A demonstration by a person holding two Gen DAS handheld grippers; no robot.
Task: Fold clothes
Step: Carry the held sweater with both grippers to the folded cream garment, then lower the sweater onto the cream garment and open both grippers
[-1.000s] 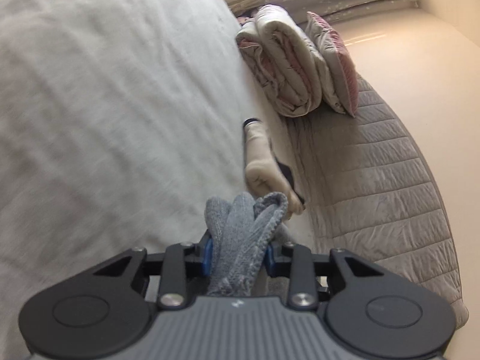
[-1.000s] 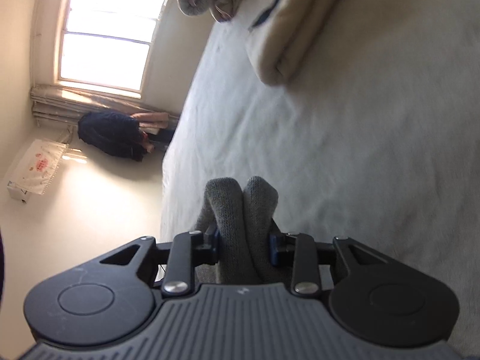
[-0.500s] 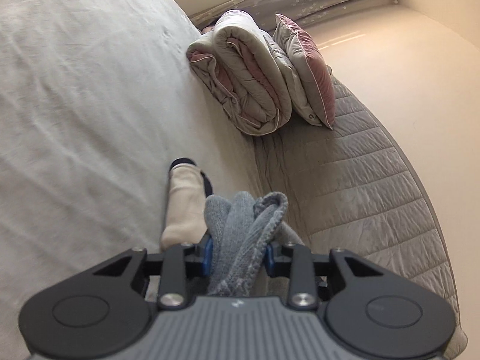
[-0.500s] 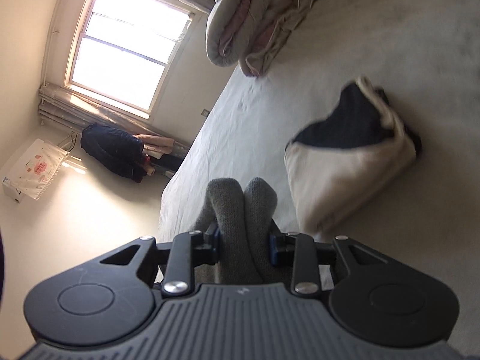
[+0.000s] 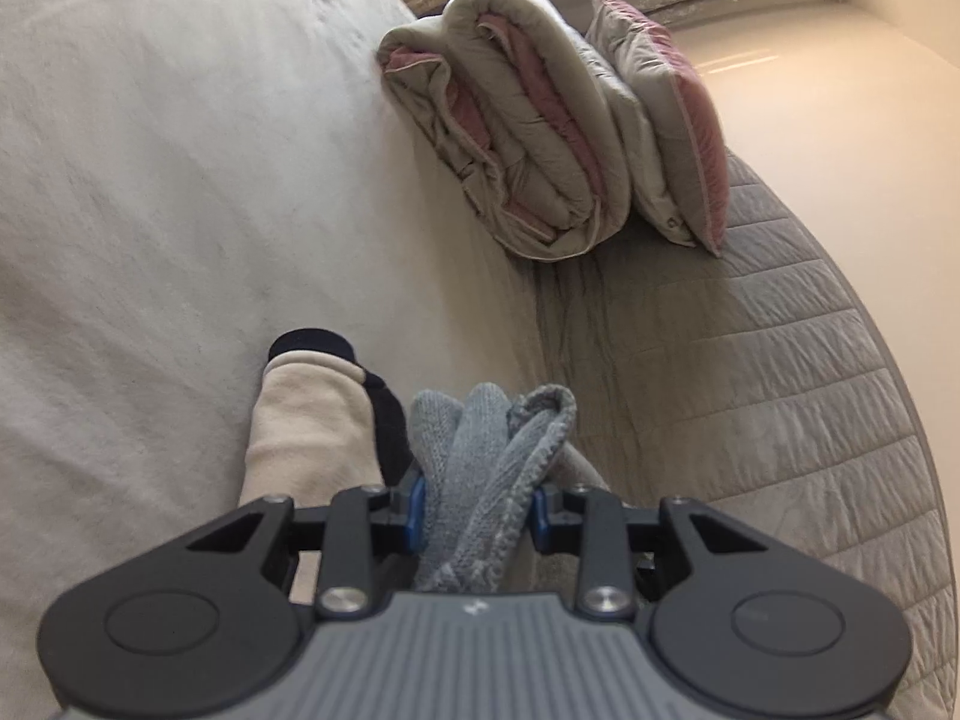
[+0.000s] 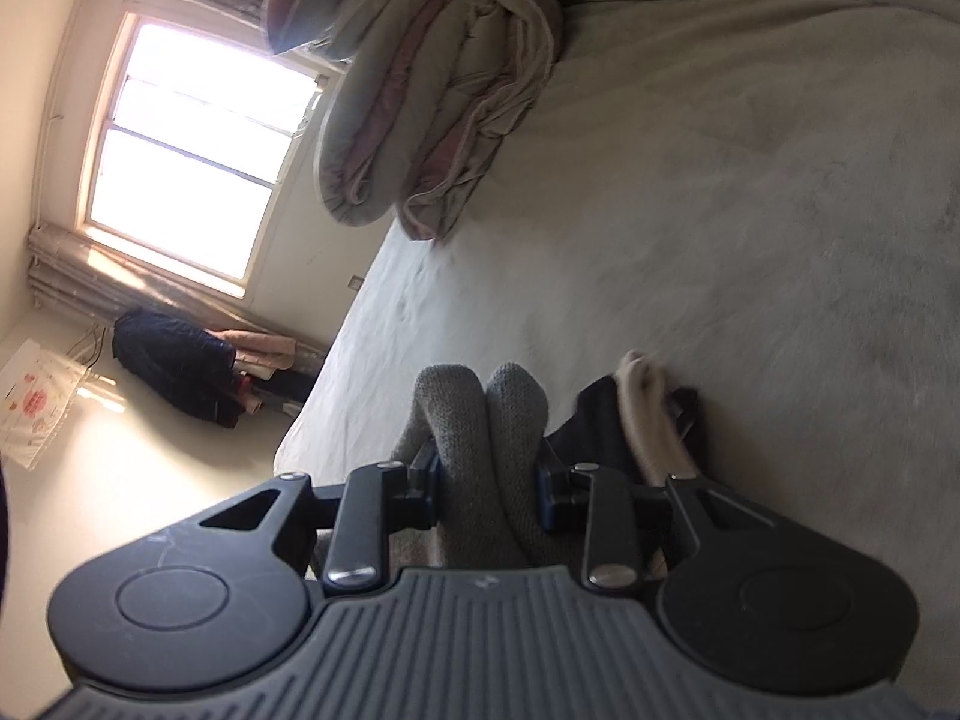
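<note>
grey knit garment [image 5: 492, 468] is bunched between the pads of both tongs: the left gripper [image 5: 477, 510] is clamped on a thick wad of it at 6 o'clock in the left wrist view, and the right gripper [image 6: 487, 483] is clamped on two rounded folds of the same knit [image 6: 480, 420] at 6 o'clock in the right wrist view. both bunches stand up above the jaws, over the bed.

bed [image 5: 150, 210], covered by a pale fuzzy sheet, fills the left wrist view from 8 to 12 o'clock, bare and free of clutter. its edge meets a quilted grey cover [image 5: 780, 360] running from 2 to 5 o'clock.

a rolled beige and pink duvet [image 5: 516, 138] lies at 12 to 1 o'clock, with a pillow [image 5: 666, 126] leaning against its far side. in the right wrist view the same roll [image 6: 432, 102] sits at 12 o'clock.

a folded cream and navy garment [image 5: 312, 420] lies on the sheet just beside the left gripper at 7 o'clock; in the right wrist view it [image 6: 636, 414] shows at 4 o'clock, partly hidden behind the tool.

a bright window [image 6: 192, 150] is at 10 o'clock, a dark coat [image 6: 174, 366] heaped below it at 9 o'clock. a white bag [image 6: 33, 408] at 9 o'clock bears red print too small to read.
</note>
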